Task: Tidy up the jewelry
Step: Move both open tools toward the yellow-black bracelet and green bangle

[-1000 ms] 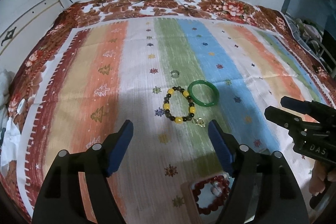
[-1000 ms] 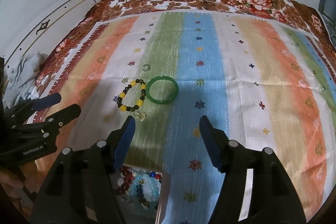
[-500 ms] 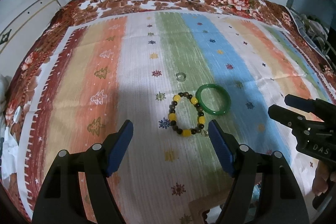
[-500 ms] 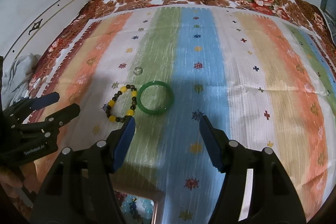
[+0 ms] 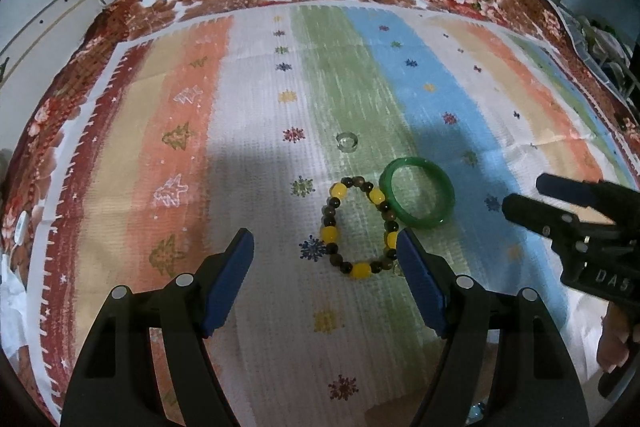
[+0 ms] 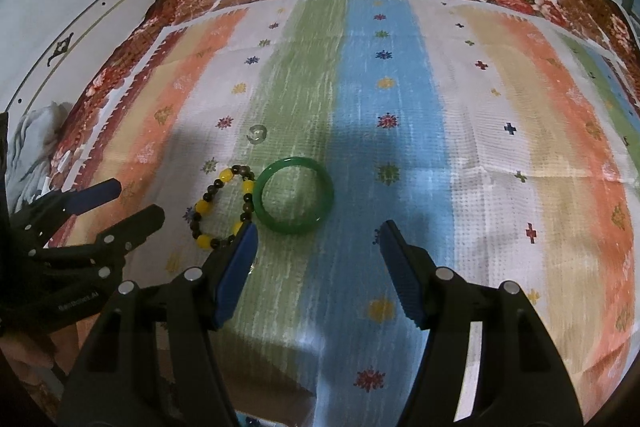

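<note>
Both claws have pushed forward since a second ago, so the jewelry sits closer and lower in each view, and the box of beads that showed at the bottom edge has nearly slipped out of sight. The left gripper (image 5: 325, 243) is wide open, holding nothing, with the bead bracelet (image 5: 357, 227) just past its right finger. The right gripper (image 6: 316, 235) is wide open too, empty, facing the bangle (image 6: 294, 201). The bangle touches the bracelet on the cloth (image 6: 460, 155), with a small clear ring (image 6: 256, 133) near.
</note>
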### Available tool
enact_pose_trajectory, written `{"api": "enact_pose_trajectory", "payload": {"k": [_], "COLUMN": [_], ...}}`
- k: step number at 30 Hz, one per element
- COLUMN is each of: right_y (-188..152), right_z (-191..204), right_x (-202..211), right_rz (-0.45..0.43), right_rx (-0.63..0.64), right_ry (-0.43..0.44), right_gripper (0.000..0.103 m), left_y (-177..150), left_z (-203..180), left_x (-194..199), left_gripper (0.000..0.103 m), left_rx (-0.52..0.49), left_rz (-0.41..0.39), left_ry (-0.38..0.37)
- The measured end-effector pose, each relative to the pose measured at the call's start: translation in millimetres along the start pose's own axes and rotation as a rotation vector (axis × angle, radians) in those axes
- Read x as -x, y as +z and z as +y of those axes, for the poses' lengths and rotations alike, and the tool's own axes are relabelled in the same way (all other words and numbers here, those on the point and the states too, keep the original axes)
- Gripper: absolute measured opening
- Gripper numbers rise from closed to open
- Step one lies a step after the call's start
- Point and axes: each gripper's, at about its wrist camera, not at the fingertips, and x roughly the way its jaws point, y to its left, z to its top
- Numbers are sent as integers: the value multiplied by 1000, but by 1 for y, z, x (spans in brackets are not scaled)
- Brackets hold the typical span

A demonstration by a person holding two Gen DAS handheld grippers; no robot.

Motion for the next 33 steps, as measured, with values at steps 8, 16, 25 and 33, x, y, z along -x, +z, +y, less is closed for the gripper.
{"api": "enact_pose_trajectory", "payload": {"k": [8, 16, 25, 33], "right_y": [6, 16, 24, 24], "right_z": [-9, -8, -10, -7], "right_x": [-30, -49, -77, -98], "right_rz": [66, 88, 146, 185], "right_rx": [-17, -5, 14, 48], "right_ry": [-10, -28, -60, -94], "right_gripper": [64, 64, 64, 64], "left_y": [7, 9, 10, 6], "left_z": [3, 6, 6, 9], "left_x": [-18, -38, -55, -71], "left_gripper": [73, 73, 73, 73], "left_rx": [3, -5, -13, -15], "left_rz": [33, 67, 101, 141], "left_ry": [0, 11, 8, 1]}}
